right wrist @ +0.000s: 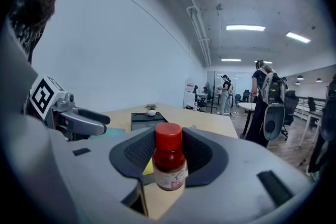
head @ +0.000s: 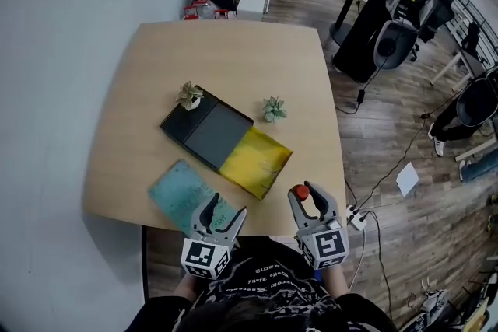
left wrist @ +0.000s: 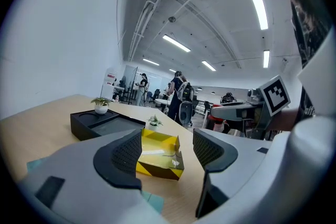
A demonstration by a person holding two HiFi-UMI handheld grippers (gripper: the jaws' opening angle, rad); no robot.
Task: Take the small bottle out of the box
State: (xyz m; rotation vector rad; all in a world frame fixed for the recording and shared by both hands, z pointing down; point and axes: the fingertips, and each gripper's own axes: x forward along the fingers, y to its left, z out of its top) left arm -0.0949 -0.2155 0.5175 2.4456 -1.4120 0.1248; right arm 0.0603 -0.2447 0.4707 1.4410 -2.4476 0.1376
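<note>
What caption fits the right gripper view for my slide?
Right gripper grips the small red-capped bottle upright between its jaws, wooden table beyond.

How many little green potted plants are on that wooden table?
2. One green potted plant sits at the far corner of the black tray; the other stands on the bare wooden table beyond the yellow box. None seems hidden.

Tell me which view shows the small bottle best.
Right gripper view: small bottle upright, centred in the right claw, cap and label clear. Head view shows only its red top; left gripper view, nothing clear.
</note>
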